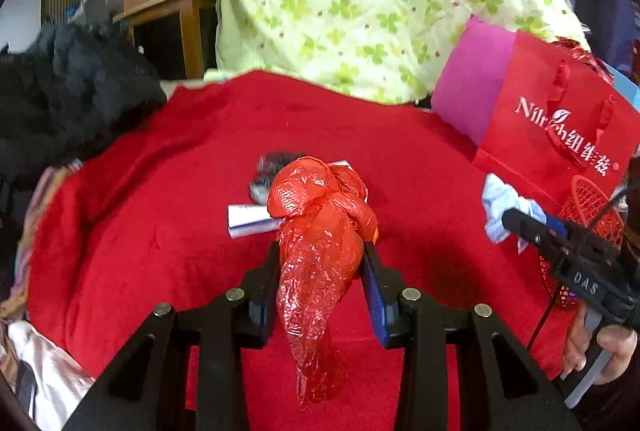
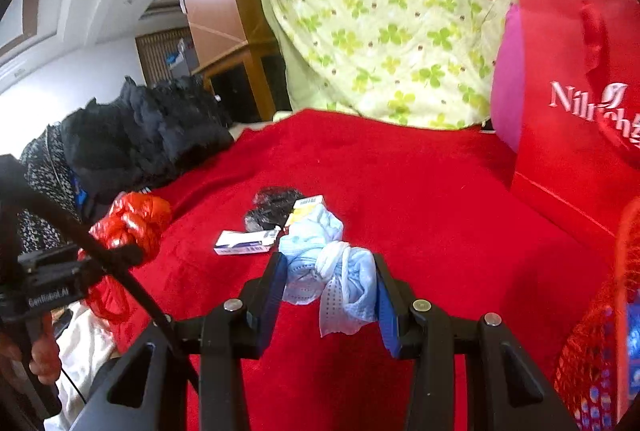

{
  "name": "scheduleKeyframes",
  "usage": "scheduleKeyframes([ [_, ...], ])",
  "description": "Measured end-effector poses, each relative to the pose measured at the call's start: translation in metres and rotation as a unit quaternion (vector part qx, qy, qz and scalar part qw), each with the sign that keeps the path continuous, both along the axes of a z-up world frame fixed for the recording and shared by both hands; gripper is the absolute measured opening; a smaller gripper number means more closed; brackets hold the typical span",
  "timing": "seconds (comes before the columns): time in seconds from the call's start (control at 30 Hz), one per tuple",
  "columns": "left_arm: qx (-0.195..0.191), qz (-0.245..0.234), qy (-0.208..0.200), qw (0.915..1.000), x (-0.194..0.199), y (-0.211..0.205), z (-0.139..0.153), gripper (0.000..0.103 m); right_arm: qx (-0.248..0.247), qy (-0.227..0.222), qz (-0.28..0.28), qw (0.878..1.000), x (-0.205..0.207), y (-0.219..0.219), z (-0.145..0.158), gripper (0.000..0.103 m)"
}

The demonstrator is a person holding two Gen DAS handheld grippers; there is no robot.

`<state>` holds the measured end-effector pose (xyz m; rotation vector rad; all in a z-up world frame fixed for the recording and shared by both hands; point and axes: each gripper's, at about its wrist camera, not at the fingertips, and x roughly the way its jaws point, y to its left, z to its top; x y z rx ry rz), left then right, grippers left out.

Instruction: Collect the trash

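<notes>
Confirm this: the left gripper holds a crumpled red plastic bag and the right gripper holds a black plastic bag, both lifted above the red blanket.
One detail is wrong. The right gripper holds a light blue cloth, not a black bag, as the right wrist view shows. The left gripper does hold the red plastic bag above the red blanket.

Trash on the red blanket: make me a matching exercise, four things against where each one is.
Things:
1. red plastic bag
2. light blue cloth
3. white carton
4. red mesh basket

Places:
A. lying on the red blanket
B. in the right gripper
C. beside the red paper bag
D. in the left gripper

Pairs: 1-D, 2-B, 3-A, 4-C
</notes>
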<state>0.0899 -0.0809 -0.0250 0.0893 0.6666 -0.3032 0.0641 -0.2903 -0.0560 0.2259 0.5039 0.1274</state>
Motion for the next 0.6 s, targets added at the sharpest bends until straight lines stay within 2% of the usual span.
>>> scheduleKeyframes([
  [0.3,0.013,-0.019,-0.058,0.9981,-0.044,-0.012,0.030,0.040,0.007,-0.058,-0.034,0.998,-0.064,-0.008,0.014,0.044],
  [0.6,0.021,-0.036,-0.063,0.9971,-0.059,-0.029,0.028,0.040,0.008,-0.069,-0.048,0.996,-0.082,-0.016,0.017,0.044],
])
